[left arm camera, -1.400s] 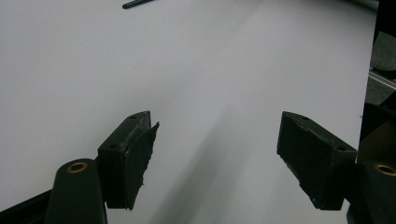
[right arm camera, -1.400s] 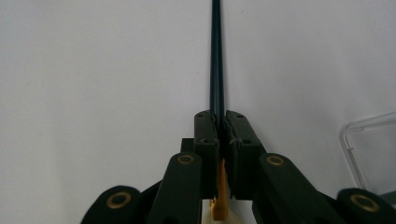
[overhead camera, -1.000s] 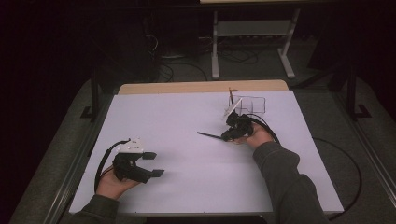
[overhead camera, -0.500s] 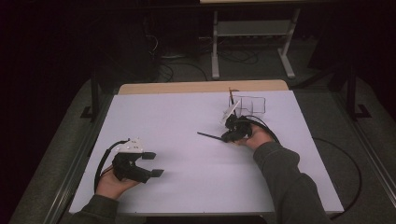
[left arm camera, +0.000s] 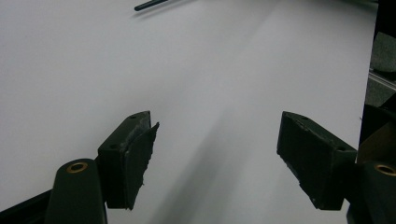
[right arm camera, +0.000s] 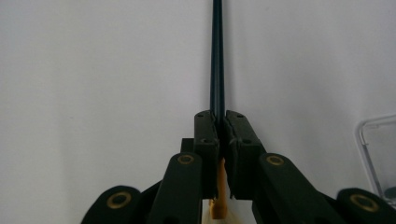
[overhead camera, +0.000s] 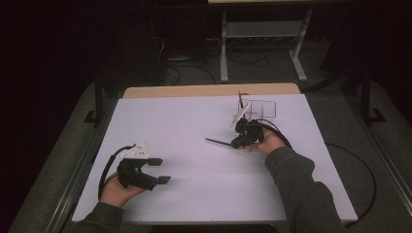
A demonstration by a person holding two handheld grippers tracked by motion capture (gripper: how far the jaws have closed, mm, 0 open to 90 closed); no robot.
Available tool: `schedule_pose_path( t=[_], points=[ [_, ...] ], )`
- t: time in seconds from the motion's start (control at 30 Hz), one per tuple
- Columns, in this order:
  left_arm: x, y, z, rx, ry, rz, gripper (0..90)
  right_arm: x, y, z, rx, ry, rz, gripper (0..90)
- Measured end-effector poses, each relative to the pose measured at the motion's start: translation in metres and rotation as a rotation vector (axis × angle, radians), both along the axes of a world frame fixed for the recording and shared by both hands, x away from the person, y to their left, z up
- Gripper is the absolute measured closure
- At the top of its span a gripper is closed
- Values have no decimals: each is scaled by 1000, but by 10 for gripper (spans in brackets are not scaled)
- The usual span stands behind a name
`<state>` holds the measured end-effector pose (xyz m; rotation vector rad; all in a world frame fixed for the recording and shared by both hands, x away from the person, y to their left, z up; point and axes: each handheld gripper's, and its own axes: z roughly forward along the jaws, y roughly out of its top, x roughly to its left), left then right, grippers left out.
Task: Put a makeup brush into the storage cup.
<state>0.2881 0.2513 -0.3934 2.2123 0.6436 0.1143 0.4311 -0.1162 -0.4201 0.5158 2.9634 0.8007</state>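
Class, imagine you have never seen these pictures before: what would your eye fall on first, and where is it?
First, the right gripper, right of the white table's centre, its fingers shut on a thin dark stick that points left along the tabletop. Next, the left gripper near the front left corner, wide open over bare table. Behind the right hand stands a clear plastic container.

We see a dim room, its floor and far side nearly black, while the white table is evenly lit from above and faintly violet. Shadows are soft; one pale streak runs between the left gripper and its jaws. Up close, the right gripper looks slightly blurred and grainy.
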Motion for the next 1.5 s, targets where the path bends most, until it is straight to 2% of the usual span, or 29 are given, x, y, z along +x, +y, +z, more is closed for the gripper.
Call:
schedule_pose_path(
  t=[0.2,0.3,0.53,0.6,1.0,1.23,1.5],
  points=[
    [0,-2,0,3,3,-3,263,-8,1,11,31,12,33,831],
    [-1,-3,0,-2,5,0,259,-12,0,15,27,5,49,831],
    [-1,-6,0,1,3,-13,259,-20,-4,25,50,5,58,831],
    [-1,-7,-1,-10,13,-7,259,-23,-5,27,50,-5,71,831],
    [0,-20,4,-4,7,-41,260,-39,-2,33,56,-3,120,830],
    [1,-28,13,-3,-4,-62,262,-47,-3,41,62,-11,138,830],
    [2,-43,31,11,-28,-99,262,-59,-2,48,63,-14,163,831]
  ],
)
